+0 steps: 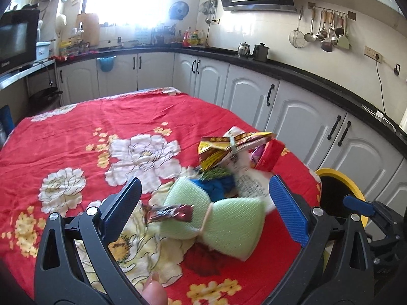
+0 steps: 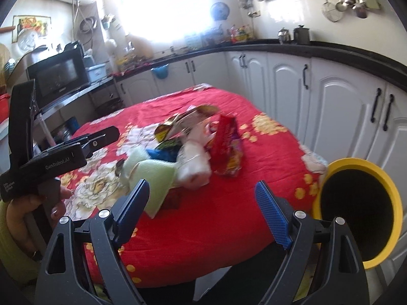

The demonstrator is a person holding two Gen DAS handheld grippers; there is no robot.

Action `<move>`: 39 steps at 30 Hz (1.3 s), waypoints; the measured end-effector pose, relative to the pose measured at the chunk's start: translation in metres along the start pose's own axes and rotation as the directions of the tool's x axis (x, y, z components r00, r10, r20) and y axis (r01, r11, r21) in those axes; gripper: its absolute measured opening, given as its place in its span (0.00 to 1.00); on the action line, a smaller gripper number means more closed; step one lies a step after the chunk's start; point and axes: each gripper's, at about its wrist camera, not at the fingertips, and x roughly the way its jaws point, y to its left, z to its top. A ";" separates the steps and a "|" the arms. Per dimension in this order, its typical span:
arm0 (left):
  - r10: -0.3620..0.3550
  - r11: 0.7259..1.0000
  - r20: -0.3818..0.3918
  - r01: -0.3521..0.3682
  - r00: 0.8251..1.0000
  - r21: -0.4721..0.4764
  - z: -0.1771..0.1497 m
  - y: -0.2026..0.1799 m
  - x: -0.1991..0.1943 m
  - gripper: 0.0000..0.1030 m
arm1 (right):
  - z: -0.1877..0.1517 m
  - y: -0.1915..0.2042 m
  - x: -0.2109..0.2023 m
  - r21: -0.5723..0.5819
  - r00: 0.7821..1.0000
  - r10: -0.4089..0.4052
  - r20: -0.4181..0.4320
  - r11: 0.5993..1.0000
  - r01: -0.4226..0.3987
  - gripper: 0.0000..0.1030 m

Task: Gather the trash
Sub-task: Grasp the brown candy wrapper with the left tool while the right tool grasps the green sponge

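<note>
Beside the table, a dark-mouthed yellow bin, contents unseen.

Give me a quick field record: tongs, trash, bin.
left tongs: open, empty, aimed at the pile
right tongs: open, empty, over the tablecloth
trash pile: on the tablecloth; green sponge nearest, wrappers behind
candy wrapper: beside the sponge
bin: yellow rim, at the table's right edge

trash pile mid-table, red cloth bare before it
</note>
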 end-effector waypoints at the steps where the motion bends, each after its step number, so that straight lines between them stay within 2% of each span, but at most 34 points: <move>1: -0.003 1.000 -0.005 0.003 1.000 -0.004 -0.001 0.002 0.001 0.89 | -0.001 0.003 0.004 -0.004 1.000 0.006 -0.009 1.000 -0.006 0.80; 9: -0.020 0.999 -0.067 0.017 0.998 -0.039 -0.011 0.019 0.014 0.89 | -0.007 0.015 0.023 -0.031 0.998 0.016 -0.052 0.999 -0.018 0.80; 15: -0.026 0.997 -0.136 0.016 0.990 -0.072 -0.020 0.030 0.031 0.81 | -0.011 0.018 0.039 -0.031 0.996 0.037 -0.078 0.999 -0.039 0.80; 21: -0.034 0.996 -0.153 0.021 0.988 -0.089 -0.021 0.038 0.039 0.71 | -0.013 0.023 0.057 -0.012 0.990 0.089 -0.112 0.996 -0.091 0.80; 30: -0.090 0.991 -0.188 0.069 0.978 -0.118 -0.023 0.045 0.050 0.52 | -0.009 0.030 0.079 0.038 0.972 0.182 -0.146 0.983 -0.178 0.80; 32: -0.104 0.988 -0.197 0.079 0.975 -0.129 -0.024 0.047 0.053 0.43 | -0.008 0.033 0.084 0.047 0.968 0.200 -0.153 0.980 -0.195 0.78; 34: -0.112 0.987 -0.204 0.086 0.973 -0.136 -0.025 0.048 0.054 0.41 | -0.008 0.034 0.088 0.053 0.964 0.212 -0.162 0.977 -0.206 0.74; 39: -0.143 0.980 -0.221 0.108 0.965 -0.165 -0.027 0.054 0.058 0.25 | -0.007 0.036 0.096 0.074 0.953 0.248 -0.173 0.968 -0.238 0.64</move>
